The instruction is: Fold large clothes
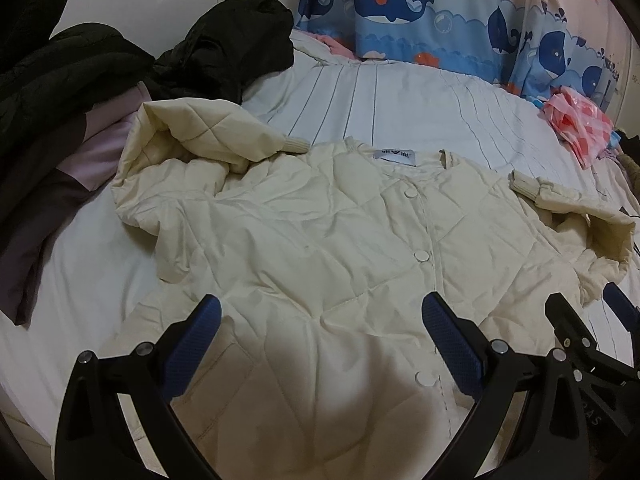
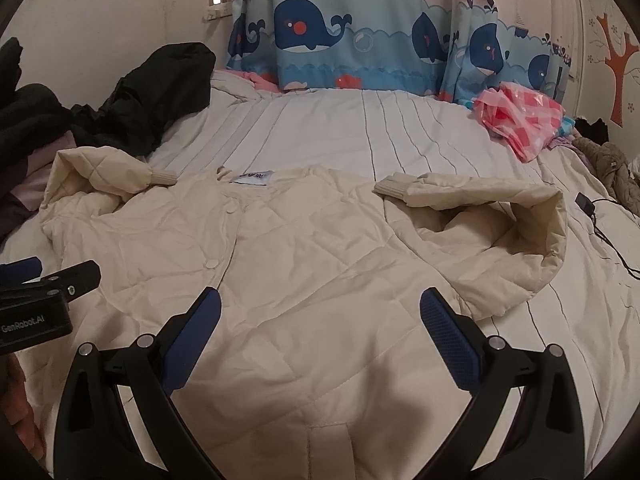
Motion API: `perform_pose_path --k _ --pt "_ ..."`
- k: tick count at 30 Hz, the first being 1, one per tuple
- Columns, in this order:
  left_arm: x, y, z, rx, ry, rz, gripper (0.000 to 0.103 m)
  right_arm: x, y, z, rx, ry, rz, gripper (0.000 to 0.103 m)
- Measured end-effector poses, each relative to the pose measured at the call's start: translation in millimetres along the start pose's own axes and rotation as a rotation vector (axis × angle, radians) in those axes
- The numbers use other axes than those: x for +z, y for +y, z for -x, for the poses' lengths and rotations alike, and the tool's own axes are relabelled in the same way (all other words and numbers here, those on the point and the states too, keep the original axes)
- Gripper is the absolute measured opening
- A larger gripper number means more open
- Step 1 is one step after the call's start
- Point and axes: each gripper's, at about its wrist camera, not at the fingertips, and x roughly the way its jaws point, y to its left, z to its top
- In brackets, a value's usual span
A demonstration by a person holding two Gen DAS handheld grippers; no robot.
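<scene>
Jacket position: the cream quilted jacket (image 1: 320, 248) lies face up on the bed (image 1: 400, 108), spread across the near half of it, hem toward the near edge and collar toward the far edge by the whale curtain (image 1: 400, 12).
Long axis: runs from the near edge of the bed to the far edge, along the line of snap buttons (image 1: 421, 256); the collar label (image 1: 395, 157) marks the far end.
Sleeves: both sleeves are already bent inward, the left sleeve cuff (image 1: 294, 146) and the right sleeve cuff (image 2: 394, 188) lying near the collar, each sleeve puffed up rather than flat.
Left gripper (image 1: 320, 344): jaws spread wide, hovering over the lower front panel, holding nothing.
Right gripper (image 2: 320, 332): jaws spread wide above the lower right panel, also empty.
Risk, sleeves: the padded sleeves look springy, so in my judgement they may flop back out when the hem is lifted, spoiling the fold.
Risk, grasp: the fabric looks slick and thick; a pinch that takes only the top layer would likely peel the front open at the snaps instead of lifting the whole hem.
Risk, neighbours: the black clothes (image 1: 224, 52) near the left edge sit just beside the left sleeve and could get dragged in; the cable (image 2: 608, 236) by the right edge is close to the right sleeve.
Risk, symmetry: uneven lifting by the two grippers would probably skew the fold off the button line.
</scene>
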Motion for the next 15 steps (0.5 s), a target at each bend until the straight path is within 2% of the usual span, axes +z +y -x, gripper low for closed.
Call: perform_pose_path --k 15 --pt "-2.9 -3.0 -1.1 -0.003 0.003 -0.004 0.096 -0.3 3.9 -0.3 -0.002 0.005 0.003 0.096"
